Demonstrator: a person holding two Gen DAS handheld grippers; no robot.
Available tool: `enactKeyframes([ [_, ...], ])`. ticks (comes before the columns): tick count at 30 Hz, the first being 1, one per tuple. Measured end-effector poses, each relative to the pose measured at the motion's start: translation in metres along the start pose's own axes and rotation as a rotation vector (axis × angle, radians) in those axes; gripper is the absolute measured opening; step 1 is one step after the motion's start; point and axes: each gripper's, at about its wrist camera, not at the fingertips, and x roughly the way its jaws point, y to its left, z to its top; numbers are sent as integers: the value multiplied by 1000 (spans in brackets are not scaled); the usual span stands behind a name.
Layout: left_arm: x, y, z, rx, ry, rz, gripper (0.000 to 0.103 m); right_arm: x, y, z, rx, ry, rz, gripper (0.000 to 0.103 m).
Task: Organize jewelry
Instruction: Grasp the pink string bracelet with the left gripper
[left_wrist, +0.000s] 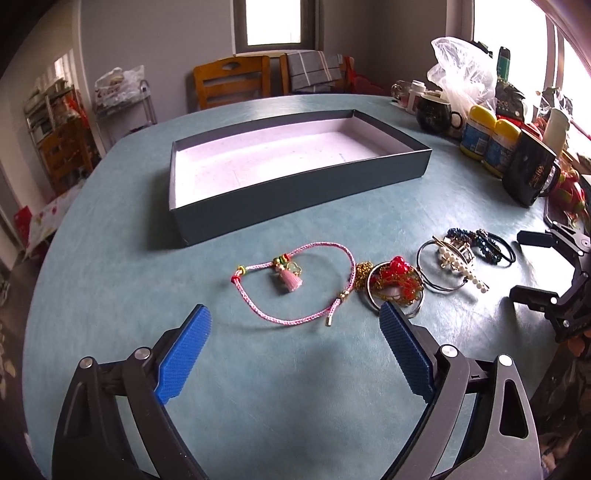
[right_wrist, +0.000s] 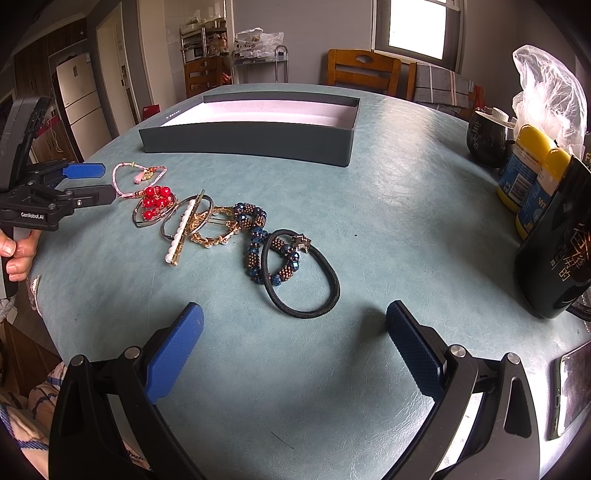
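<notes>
A: What's nearest?

B: The left gripper (left_wrist: 291, 325), its ribbed blue fingers (left_wrist: 184, 354) spread wide above the counter (left_wrist: 110, 280), holding nothing. The right gripper (right_wrist: 295, 325) is the same: textured blue pads, fingers apart, empty.

A: And the jewelry?

B: Just beyond the left gripper lies a pink braided cord bracelet (left_wrist: 295, 284) with a small pink tassel and a gold clasp, in an open loop, flat on the counter. Its right fingertip sits just beside a red bead bracelet (left_wrist: 395, 280) tangled with gold chain on a metal bangle.

A: In front of the right one?

B: A black elastic hair tie (right_wrist: 303, 273), a smooth oval with a small star charm, overlapping a blue and bronze beaded bracelet (right_wrist: 258, 236). Left of that, a gold chain bracelet (right_wrist: 216, 230), thin wire bangles and a pearl hair clip (right_wrist: 183, 232) laid across them. All lie in one row, touching.

A: The surface?

B: A round counter with a teal, leathery, faintly creased cover.

A: Farther back?

B: A shallow rectangular dark box (left_wrist: 295, 184) with a pale lining, well apart from the jewelry. At the right edge, black mugs (left_wrist: 528, 173), yellow-capped bottles (left_wrist: 480, 136) and a crumpled clear plastic bag (left_wrist: 461, 70). Behind, wooden chairs (left_wrist: 231, 85), a window and grey walls.
</notes>
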Motion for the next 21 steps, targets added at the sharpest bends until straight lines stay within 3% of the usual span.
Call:
enactKeyframes([
  [4,12,10,6,-66,46,-52,69,-1,2,1,-13,-1,-12,98],
  [9,22,18,12,-99,58,-52,60,-5,7,3,-30,-11,-3,98],
  [12,27,18,14,-81,62,-24,32,-7,11,5,-40,-21,3,98],
  [13,27,17,15,-67,63,-5,11,-8,12,7,-44,-26,4,98],
  [14,27,17,15,-61,59,1,3,-9,14,8,-47,-32,7,98],
  [21,2,17,19,-45,-24,-5,3,-16,29,21,-89,-92,82,96],
])
